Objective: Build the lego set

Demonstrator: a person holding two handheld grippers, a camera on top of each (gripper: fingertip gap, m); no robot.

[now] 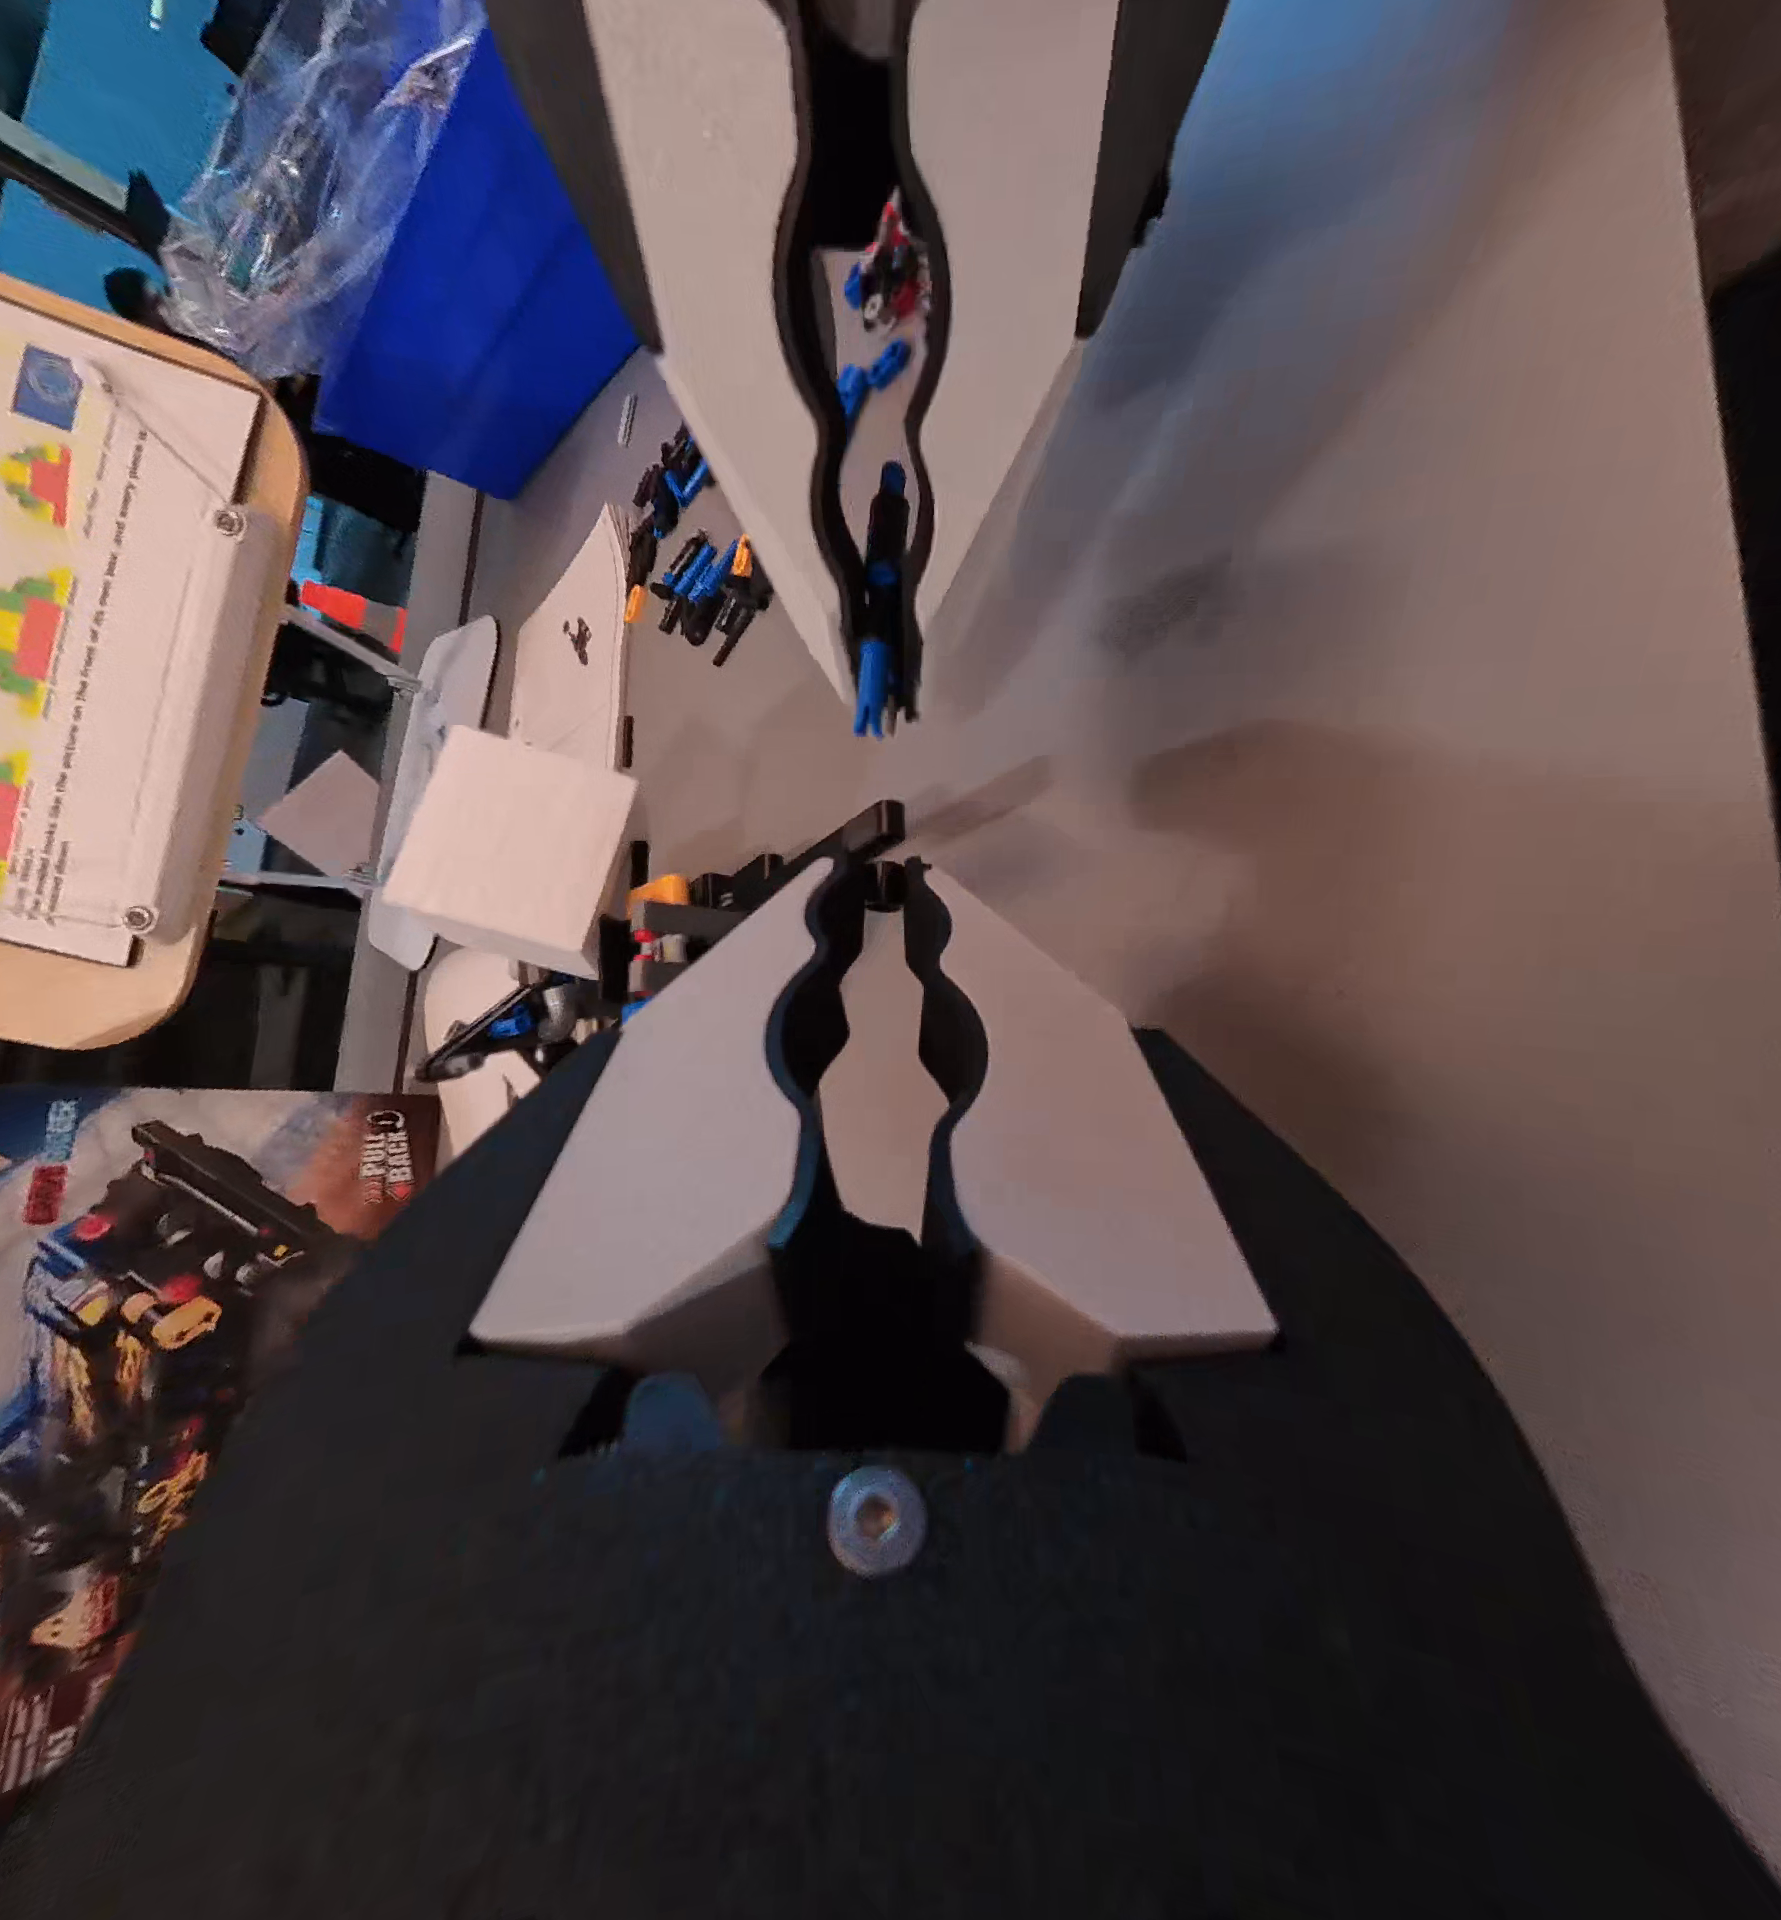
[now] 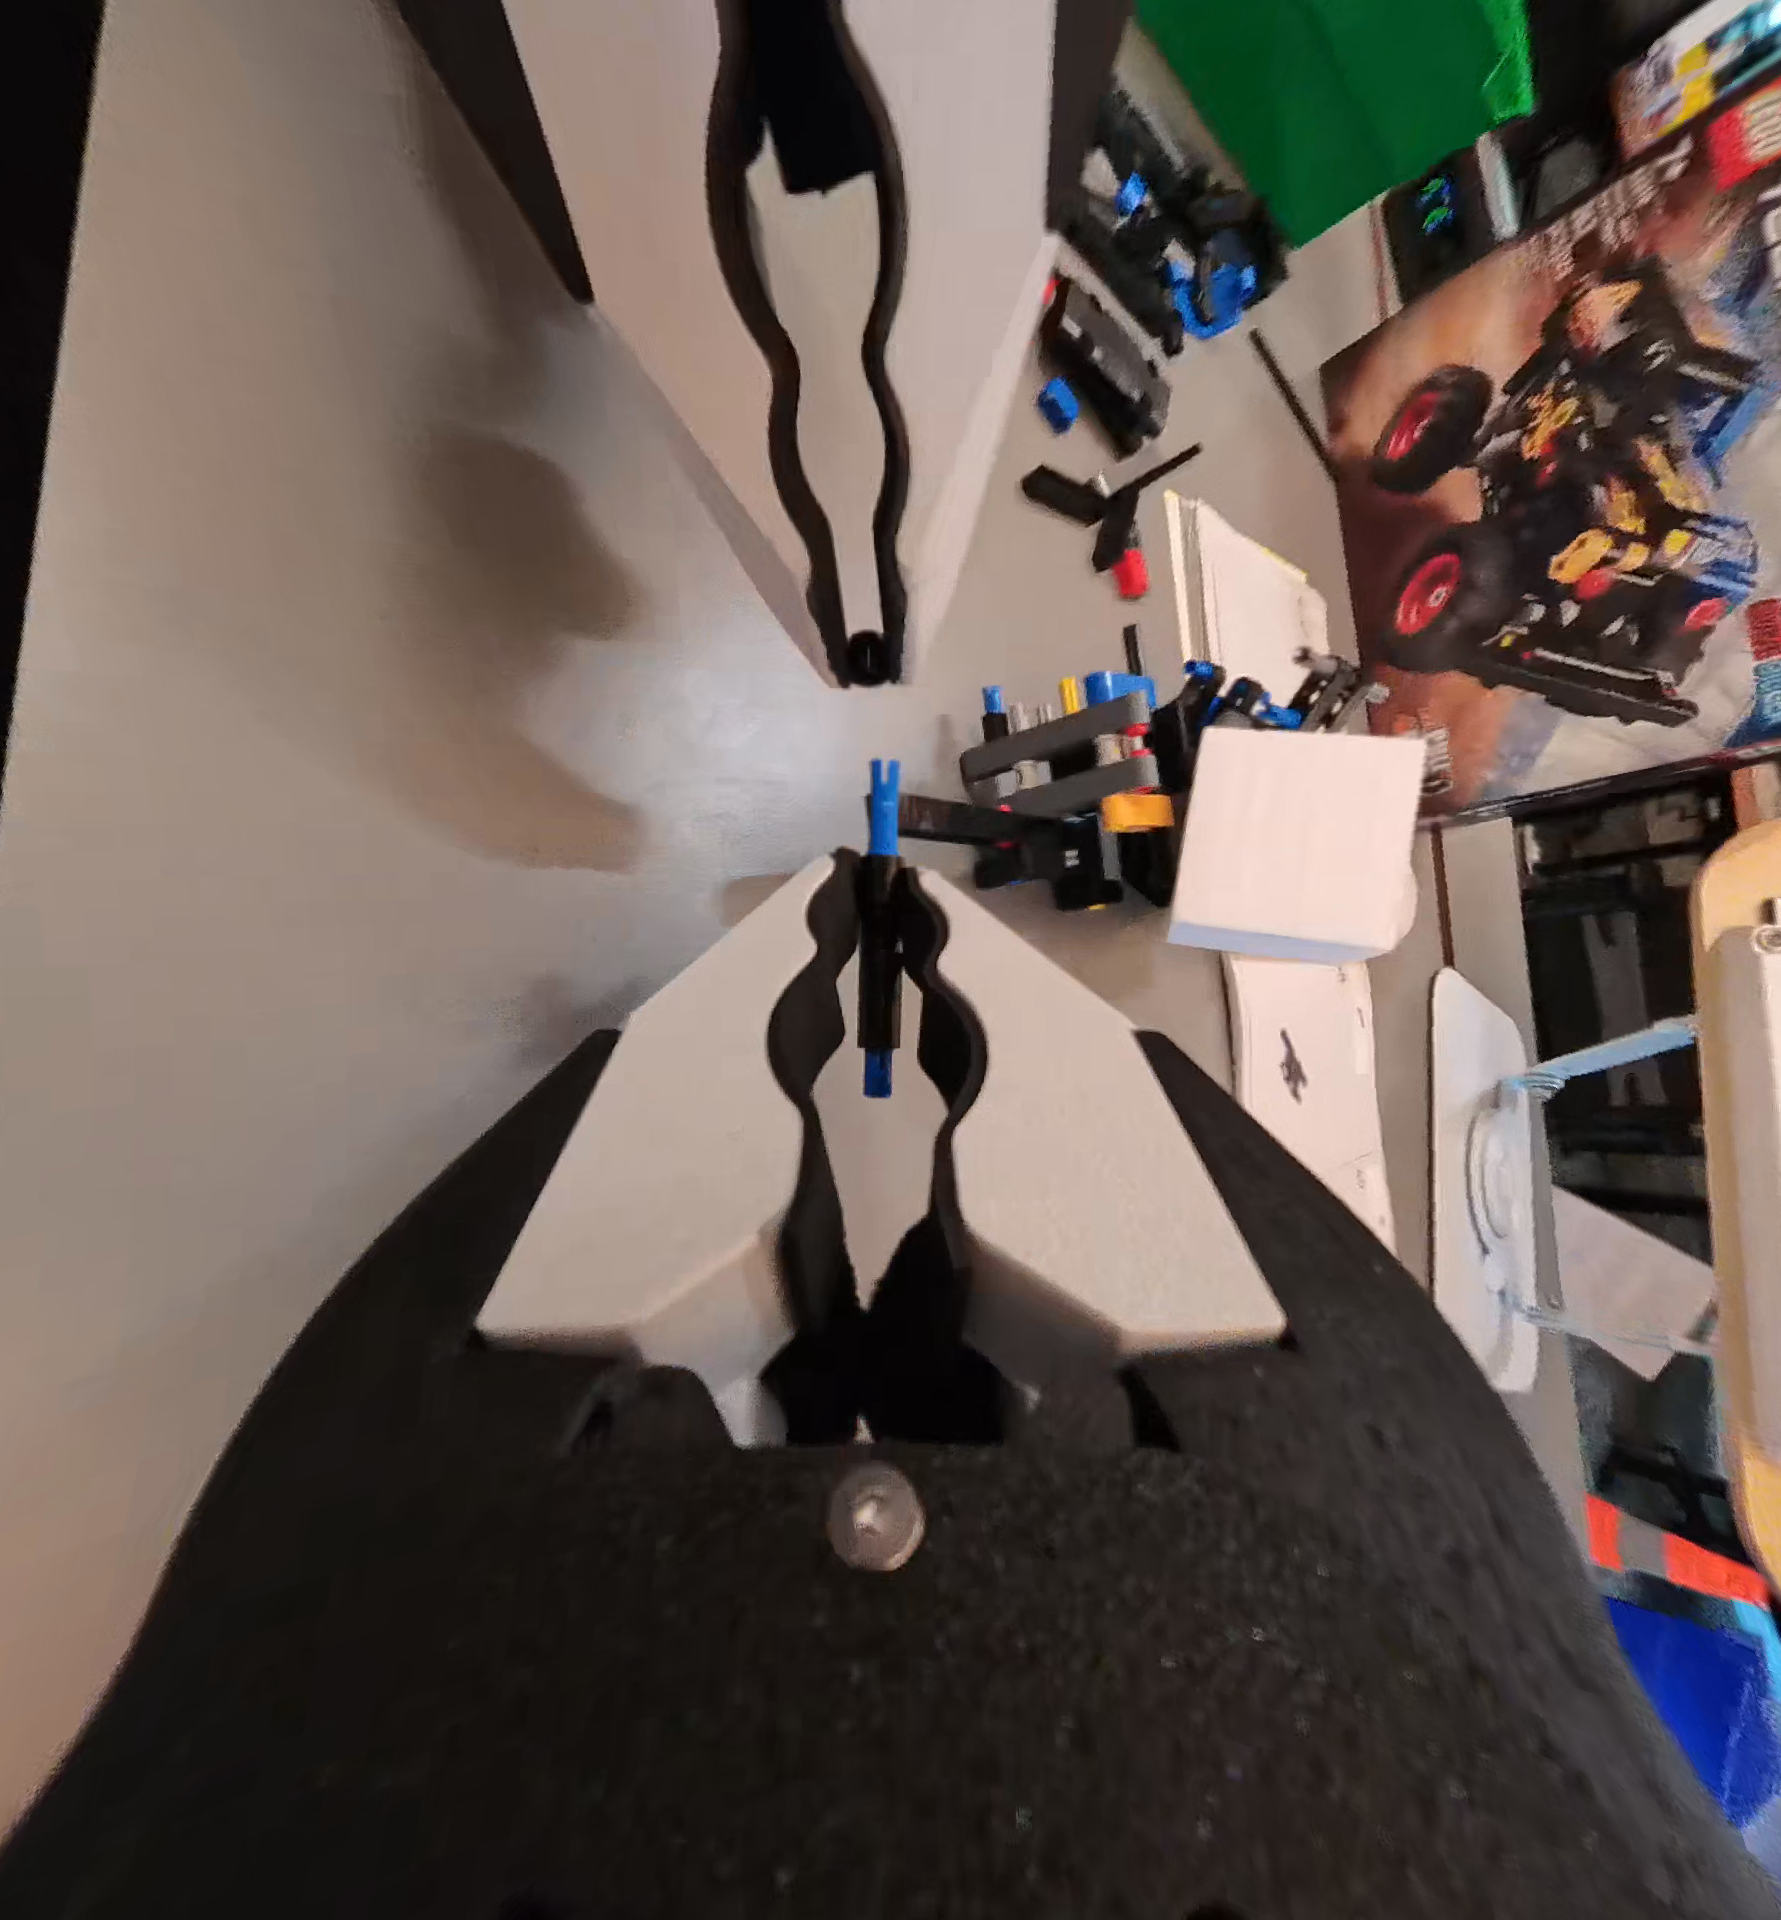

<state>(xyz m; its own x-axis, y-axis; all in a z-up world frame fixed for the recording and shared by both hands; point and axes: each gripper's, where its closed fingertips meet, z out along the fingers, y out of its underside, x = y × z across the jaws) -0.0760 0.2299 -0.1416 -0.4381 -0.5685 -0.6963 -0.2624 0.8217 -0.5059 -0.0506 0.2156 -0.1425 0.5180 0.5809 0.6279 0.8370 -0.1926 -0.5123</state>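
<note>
Your right gripper (image 2: 878, 868) clamps black beam with blue pins (image 2: 880, 935). Your left gripper (image 1: 881, 878), opposite, pinches black beam end (image 1: 870, 826) of partly built model (image 2: 1068, 790) beside it.

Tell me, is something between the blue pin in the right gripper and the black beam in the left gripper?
Nothing visible. The blue pin juts from the right gripper toward the black beam that the left gripper holds; only bare table lies between.

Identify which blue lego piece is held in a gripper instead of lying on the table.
The blue pin sticking out of the black piece clamped in the right gripper. The other blue parts lie loose on the table.
</note>
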